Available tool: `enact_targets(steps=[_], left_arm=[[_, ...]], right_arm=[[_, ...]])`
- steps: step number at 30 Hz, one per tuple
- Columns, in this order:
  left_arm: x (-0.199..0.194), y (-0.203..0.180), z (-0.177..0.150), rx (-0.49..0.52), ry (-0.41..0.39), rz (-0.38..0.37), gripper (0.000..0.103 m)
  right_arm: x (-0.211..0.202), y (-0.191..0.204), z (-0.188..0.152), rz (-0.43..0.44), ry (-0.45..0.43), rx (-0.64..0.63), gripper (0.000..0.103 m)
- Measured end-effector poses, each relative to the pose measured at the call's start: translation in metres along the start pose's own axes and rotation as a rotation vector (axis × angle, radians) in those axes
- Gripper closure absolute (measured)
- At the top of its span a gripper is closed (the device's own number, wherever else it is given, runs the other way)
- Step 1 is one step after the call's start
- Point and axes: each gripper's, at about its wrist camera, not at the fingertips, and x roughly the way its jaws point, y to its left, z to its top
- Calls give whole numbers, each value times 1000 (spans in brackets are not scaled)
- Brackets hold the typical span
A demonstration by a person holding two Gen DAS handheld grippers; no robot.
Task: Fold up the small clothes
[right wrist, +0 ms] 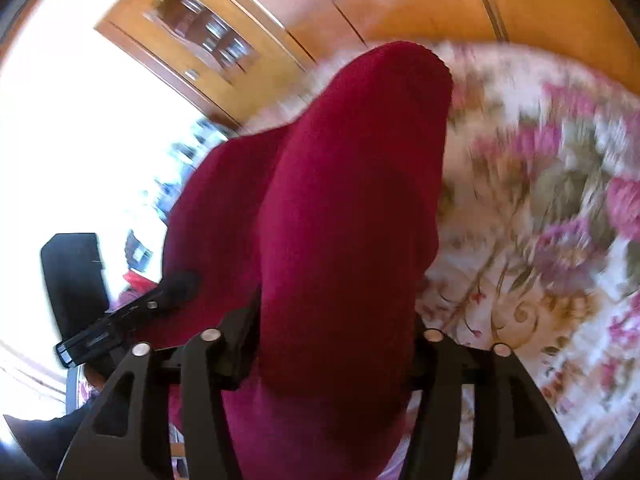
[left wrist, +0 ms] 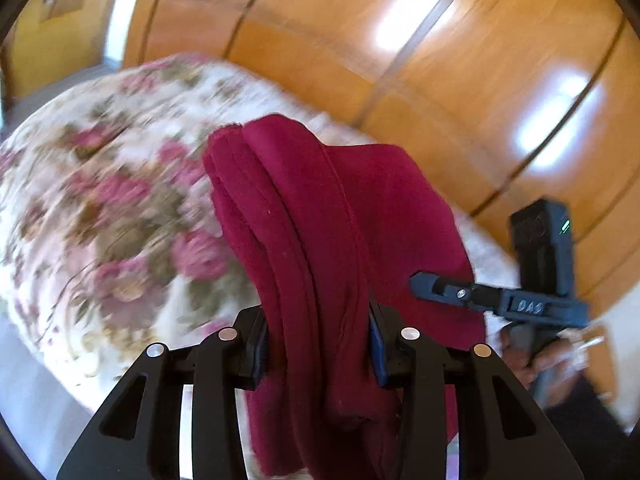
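Dark red knit garment (left wrist: 320,220), bunched in folds, raised above a floral bedspread (left wrist: 100,200). Left gripper (left wrist: 318,344): jaws narrow, pads clamping the cloth. Right gripper (right wrist: 332,344): jaws wider, cloth filling the gap; whether the pads press cannot be told. Behind: glossy wooden wardrobe (left wrist: 440,60).

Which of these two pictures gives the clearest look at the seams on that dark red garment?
The left wrist view: the red garment hangs bunched between the left gripper, its seams and hem sharp. The right wrist view shows only a smooth, slightly blurred red bulge, no seams.
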Motion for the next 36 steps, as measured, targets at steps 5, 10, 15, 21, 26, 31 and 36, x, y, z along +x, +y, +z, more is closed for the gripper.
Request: enact_targets(steps=[5,10,15,21,26,31,36], left_arm=[[8,0,-9,29,-17,91,50],[-18,-5,-13,16,-86,150,50],[-21,-8,-23,28,-133,265,44],[-17,-3,-33,19,-136,324,39],[-28,-5,-37,5,-157,362,32],[-50,-10,-43,-17,-196,413,23],[-70,-13,-52,-38,-228,489,12]], right_arm=[[-8,-4,2,-47,-83,40,19],[-56,30,-13,-213,-239,-88,30],[-60,66,-40,-258,-280,-189,58],[-13,71,-80,-410,-202,-251,58],[-20,79,-84,-457,-217,-243,57],[-47,93,-98,-482,-301,-190,28],[-66,111,-119,-498,-367,-167,13]])
